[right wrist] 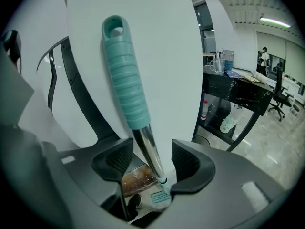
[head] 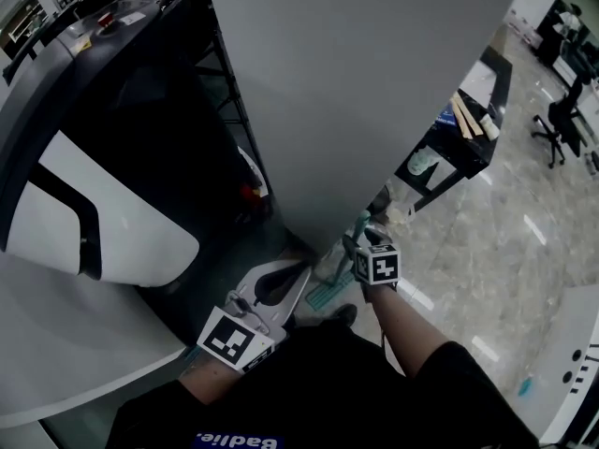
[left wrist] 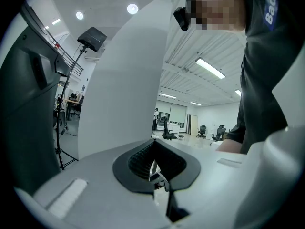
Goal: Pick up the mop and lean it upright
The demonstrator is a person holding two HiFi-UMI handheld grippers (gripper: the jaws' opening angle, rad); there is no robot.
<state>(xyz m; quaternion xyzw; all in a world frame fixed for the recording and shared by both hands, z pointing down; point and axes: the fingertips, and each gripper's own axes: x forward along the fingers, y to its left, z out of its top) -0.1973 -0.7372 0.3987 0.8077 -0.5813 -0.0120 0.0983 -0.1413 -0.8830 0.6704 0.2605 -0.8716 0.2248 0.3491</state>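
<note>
My right fingers (right wrist: pixel 187 160) gape loose round the mop handle (right wrist: pixel 125 80) against the white pillar (right wrist: pixel 162 42); black desk (right wrist: pixel 238 94) alongside; left fingers (left wrist: pixel 140 160) closed, empty.

**Right gripper view.** The mop (right wrist: pixel 125 75) stands nearly upright, tilted slightly to the left, against a broad white pillar (right wrist: pixel 167 42). Its ribbed teal grip (right wrist: pixel 127 94), with a hanging hole at the top end, gives way to a bright metal shaft (right wrist: pixel 147 144) running down to a teal mop head (right wrist: pixel 161 197) on the floor (right wrist: pixel 267 142). The right gripper (right wrist: pixel 151 160) has its jaws apart. The shaft passes between the two ribbed black pads (right wrist: pixel 119 159) with a gap on either side. At right, a black worktop (right wrist: pixel 238 92) carries bottles.
</note>
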